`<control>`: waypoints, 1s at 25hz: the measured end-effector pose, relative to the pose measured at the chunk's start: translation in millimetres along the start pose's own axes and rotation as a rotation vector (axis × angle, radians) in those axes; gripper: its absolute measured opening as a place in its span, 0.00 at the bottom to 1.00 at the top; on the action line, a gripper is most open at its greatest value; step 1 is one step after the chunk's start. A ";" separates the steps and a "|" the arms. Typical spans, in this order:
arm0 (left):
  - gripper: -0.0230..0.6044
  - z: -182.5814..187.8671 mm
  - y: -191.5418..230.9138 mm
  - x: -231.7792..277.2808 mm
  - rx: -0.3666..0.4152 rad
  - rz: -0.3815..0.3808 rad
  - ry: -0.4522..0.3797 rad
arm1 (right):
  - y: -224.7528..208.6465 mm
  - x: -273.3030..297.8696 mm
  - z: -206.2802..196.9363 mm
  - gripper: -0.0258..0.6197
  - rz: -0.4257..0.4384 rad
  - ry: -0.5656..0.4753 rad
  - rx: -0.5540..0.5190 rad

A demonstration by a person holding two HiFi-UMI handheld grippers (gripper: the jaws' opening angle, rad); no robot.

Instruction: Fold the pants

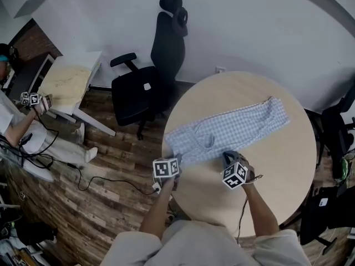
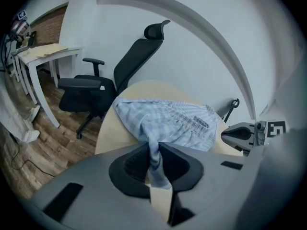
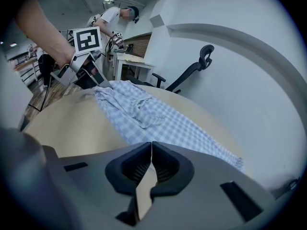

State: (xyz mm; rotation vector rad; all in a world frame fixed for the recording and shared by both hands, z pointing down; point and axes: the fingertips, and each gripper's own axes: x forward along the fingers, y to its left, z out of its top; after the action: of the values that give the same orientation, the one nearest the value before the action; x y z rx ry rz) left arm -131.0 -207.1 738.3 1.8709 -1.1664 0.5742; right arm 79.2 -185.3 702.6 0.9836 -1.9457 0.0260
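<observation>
Because gripped at 1 corner only, likely to drag crooked: checked pants (image 1: 233, 129) spread across the middle of the worktop (image 1: 277, 170), lower-left corner bunched tight inside the left tool (image 2: 153, 152); right tool (image 3: 151, 150) pressed fully together at the cloth's near edge, lower centre of the frame, seemingly with nothing caught; could lift 1 side alone and skew the fold; could also slip from so thin a pinch, or slide off the worktop's left edge.

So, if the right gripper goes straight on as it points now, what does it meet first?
Probably the pants on the table, just ahead of the right gripper; depth is hard to judge.
</observation>
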 end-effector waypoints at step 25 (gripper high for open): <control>0.15 -13.6 73.7 -80.9 -0.008 0.078 -0.069 | 41.6 26.1 47.8 0.09 0.084 -0.040 -0.084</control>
State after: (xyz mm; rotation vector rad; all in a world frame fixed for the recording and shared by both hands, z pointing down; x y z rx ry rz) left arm -233.0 -171.1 717.0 1.8577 -1.2897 0.5503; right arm 11.3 -191.7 709.3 0.8524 -2.0074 -0.0276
